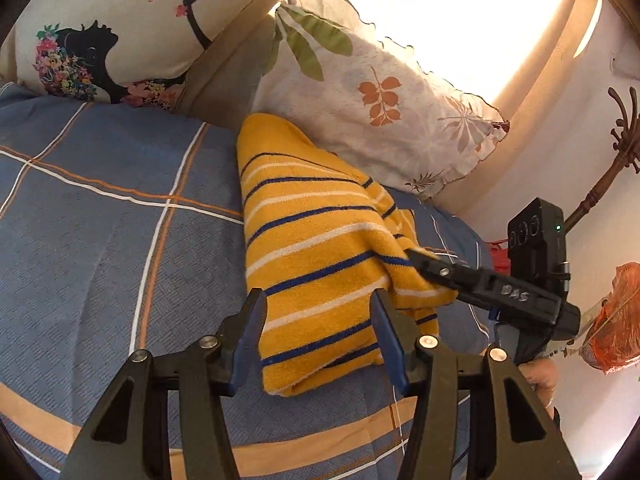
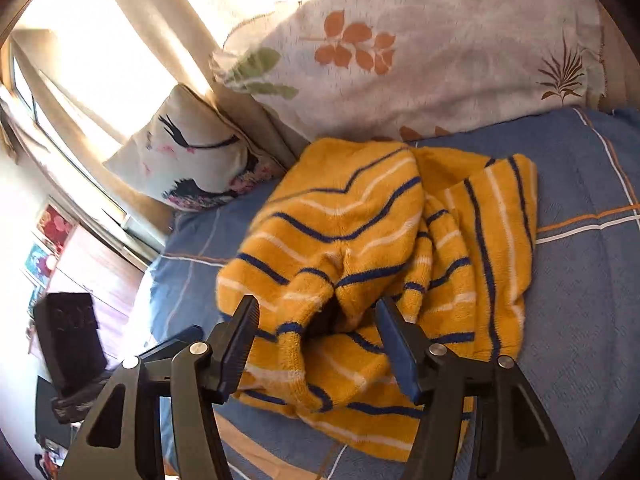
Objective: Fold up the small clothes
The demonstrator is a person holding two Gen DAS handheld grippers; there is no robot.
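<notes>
A small yellow garment (image 1: 312, 236) with blue and white stripes lies partly folded on the blue checked bedsheet (image 1: 100, 208). My left gripper (image 1: 318, 300) is open, its fingers on either side of the garment's near end. My right gripper (image 2: 316, 308) is open too, its fingers straddling a bunched fold of the same garment (image 2: 360, 248). In the left wrist view the right gripper (image 1: 424, 264) comes in from the right, its tip against the garment's right edge.
A leaf-print pillow (image 1: 380, 96) and a pillow with a woman's silhouette (image 1: 100, 32) lean at the head of the bed. A bright window (image 2: 80, 60) is behind. An orange net bag (image 1: 616, 320) and a coat stand (image 1: 604, 184) stand right of the bed.
</notes>
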